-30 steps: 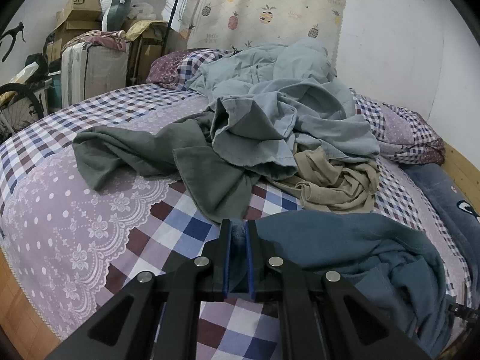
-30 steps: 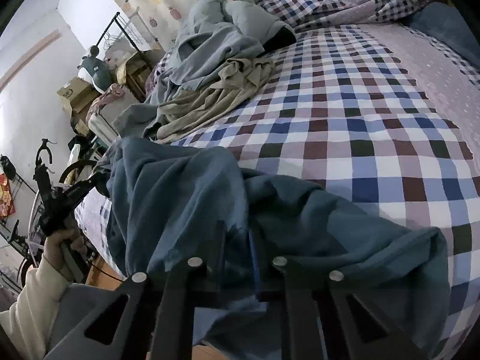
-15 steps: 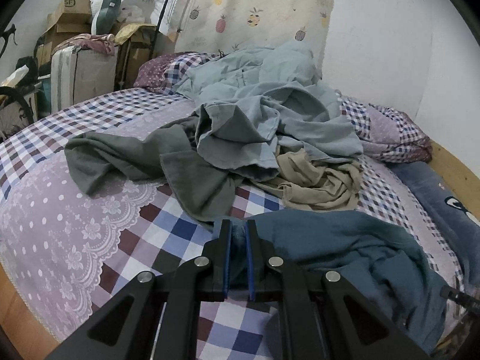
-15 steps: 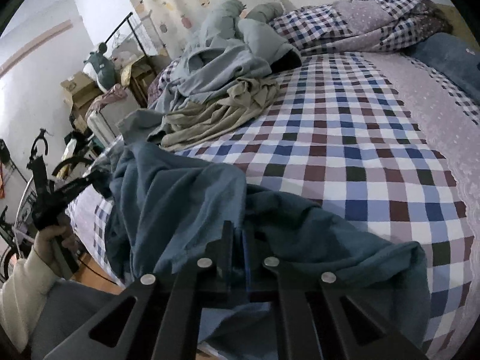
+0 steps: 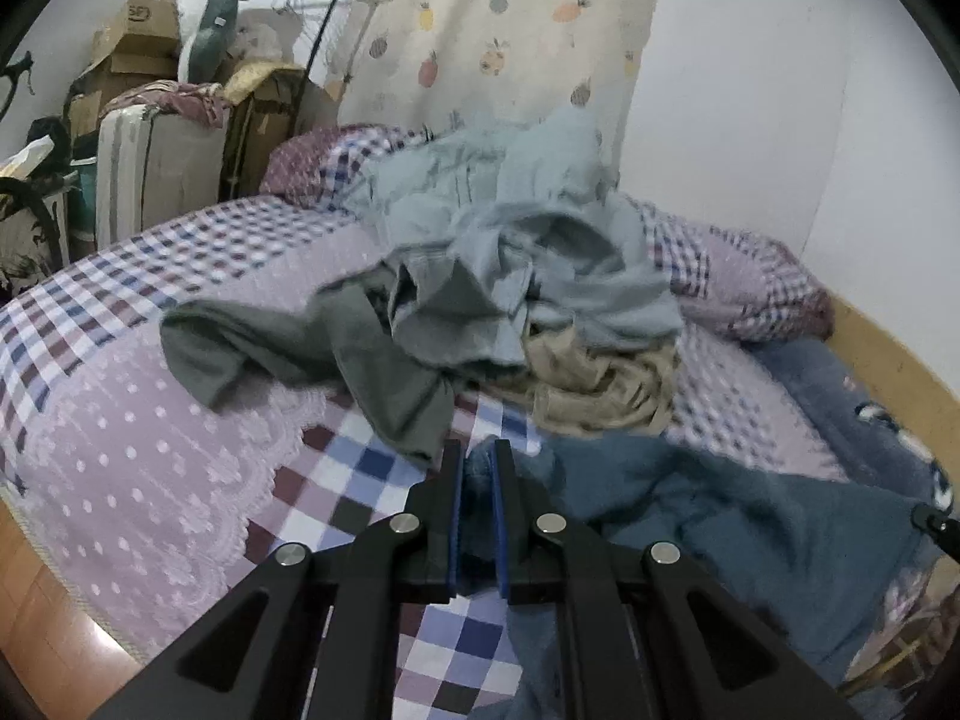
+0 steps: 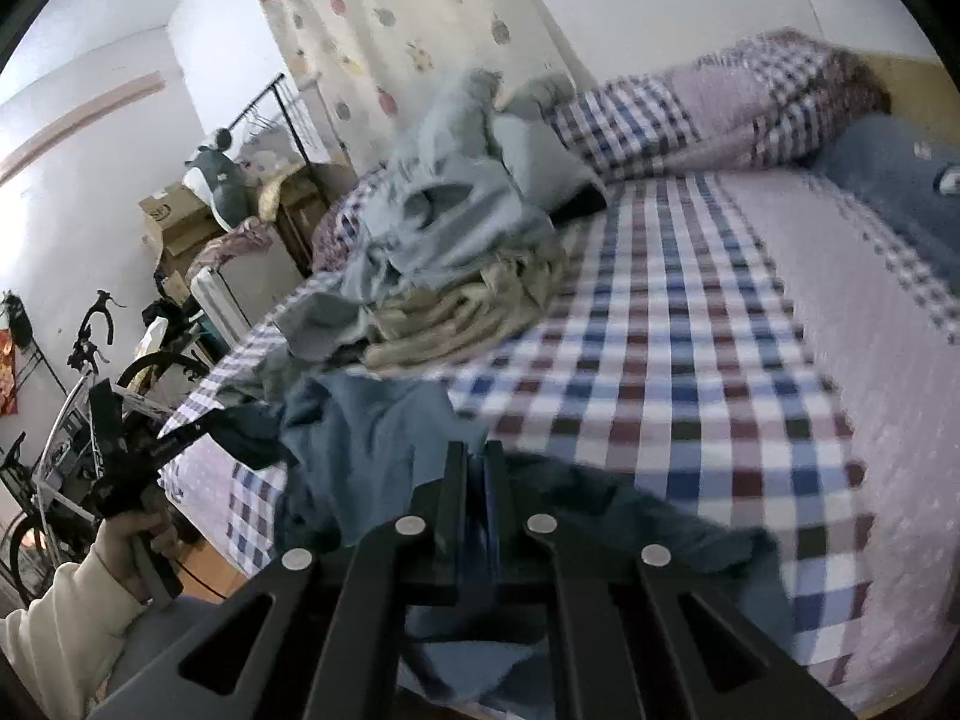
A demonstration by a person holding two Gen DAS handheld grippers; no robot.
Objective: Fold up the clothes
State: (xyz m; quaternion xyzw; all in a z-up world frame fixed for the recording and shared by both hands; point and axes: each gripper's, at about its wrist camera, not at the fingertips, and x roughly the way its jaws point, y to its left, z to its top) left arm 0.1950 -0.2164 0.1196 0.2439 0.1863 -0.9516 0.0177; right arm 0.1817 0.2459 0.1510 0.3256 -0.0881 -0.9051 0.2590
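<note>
A dark blue garment (image 5: 750, 516) lies crumpled at the near edge of the bed. My left gripper (image 5: 478, 450) is shut on a fold of it, the cloth bunched between the blue pads. In the right wrist view my right gripper (image 6: 477, 456) is shut on another part of the blue garment (image 6: 372, 420), which hangs stretched between both grippers. There the left gripper (image 6: 204, 429) shows at the left, held by a hand (image 6: 129, 534) in a cream sleeve. Further back a pile holds a grey-green garment (image 5: 372, 354), a light blue shirt (image 5: 540, 264) and a beige garment (image 5: 600, 384).
The bed (image 5: 150, 450) has a checked and lilac dotted sheet, with a checked pillow (image 5: 756, 282) and dark blue blanket (image 5: 852, 396) by the wall. Cardboard boxes (image 5: 138, 42), a clothes rack (image 6: 282, 114) and a bicycle (image 6: 72, 396) crowd the left side.
Both grippers have risen and lifted the blue garment's edge off the bed. The right gripper's jaws narrowed onto the cloth. The pile behind has not moved.
</note>
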